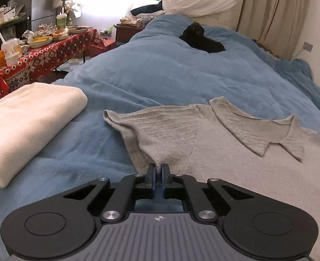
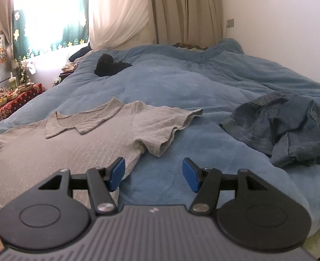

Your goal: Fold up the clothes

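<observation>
1. Grey knit makes up the shirt [image 2: 90,143], which is spread flat on the blue duvet [image 2: 181,82] of the bed, collar pointing away from the cameras.
2. One short sleeve [image 1: 160,134] of the shirt is pinched between the fingers of the left gripper [image 1: 159,167]; the jaws are pressed together on the cloth, which is drawn up into a small peak at the pads.
3. The fingers [image 2: 118,171] of the right gripper [image 2: 153,174] are spread wide with nothing between them; they are held above the duvet, just beside the shirt's near side edge, and the left pad is seen over the shirt's cloth.
4. The other sleeve [image 2: 157,137] is seen in the right wrist view, lying loosely rumpled on the duvet.
5. Crumpled denim [image 2: 286,126] is heaped on the duvet to the right of the shirt, apart from it.
6. A folded cream towel [image 1: 29,126] is laid on the duvet to the left of the shirt, not touching it.
7. A black item [image 1: 201,38] is seen far up the bed, near the curtains [image 1: 268,6]; what it is cannot be told.
8. A bench [image 1: 44,54] with a red patterned cloth and food is placed beside the bed, at the left.
</observation>
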`<state>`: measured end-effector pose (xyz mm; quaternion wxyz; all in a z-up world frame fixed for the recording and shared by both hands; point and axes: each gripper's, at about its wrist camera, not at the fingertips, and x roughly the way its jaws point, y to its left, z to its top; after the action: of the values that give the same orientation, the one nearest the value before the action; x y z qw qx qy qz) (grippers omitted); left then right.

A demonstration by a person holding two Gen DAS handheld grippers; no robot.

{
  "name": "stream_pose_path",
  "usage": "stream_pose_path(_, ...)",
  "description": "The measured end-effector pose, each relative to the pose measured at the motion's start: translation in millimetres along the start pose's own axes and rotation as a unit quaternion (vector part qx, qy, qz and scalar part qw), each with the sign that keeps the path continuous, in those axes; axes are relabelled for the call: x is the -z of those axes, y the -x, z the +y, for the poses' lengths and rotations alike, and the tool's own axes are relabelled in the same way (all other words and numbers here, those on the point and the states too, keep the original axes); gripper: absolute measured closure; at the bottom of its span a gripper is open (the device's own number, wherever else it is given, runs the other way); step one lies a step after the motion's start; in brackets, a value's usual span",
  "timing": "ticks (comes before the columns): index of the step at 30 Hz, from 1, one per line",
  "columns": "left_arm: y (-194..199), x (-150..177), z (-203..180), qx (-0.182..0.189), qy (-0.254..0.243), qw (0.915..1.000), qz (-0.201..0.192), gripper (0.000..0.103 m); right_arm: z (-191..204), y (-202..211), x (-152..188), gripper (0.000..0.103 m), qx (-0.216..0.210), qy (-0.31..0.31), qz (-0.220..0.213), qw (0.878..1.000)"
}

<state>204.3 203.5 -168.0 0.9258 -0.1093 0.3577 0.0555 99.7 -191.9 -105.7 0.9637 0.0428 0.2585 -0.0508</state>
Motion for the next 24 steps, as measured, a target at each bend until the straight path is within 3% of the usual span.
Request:
stream_pose_path(3, 13, 1, -1, 0.006, 0.005, 1.0, -0.005, 0.098, 3, -2, 2, 0.04, 0.001, 0.007, 0.001, 1.0)
stream_pose_path(6, 12, 4, -6, -0.008, -0.02, 0.9997, -0.006, 0.098, 2, -6, 3, 0.04, 0.001, 0.004, 0.003, 1.0)
stream_pose_path(10, -6, 7, 3, -0.016, -0.007, 0.9996, 0.022, 0.098, -3, -12, 3, 0.04, 0.009, -0.003, 0.014, 1.0)
stream_pose_path(15, -6, 8, 8, -0.011, 0.0, 0.9996, 0.027, 0.092, -13, -19, 1, 0.04, 0.02, -0.012, 0.021, 1.0)
stream_pose_path(18, 2, 10, 6, -0.009, -0.006, 0.9997, 0.021, 0.08, -14, -27, -6, 0.041, 0.01, -0.011, 0.017, 1.0)
stream_pose_path(24, 24, 13, 3, -0.006, -0.026, 0.9996, 0.011, 0.073, 2, -63, -23, 0.056, -0.01, 0.025, 0.039, 0.999)
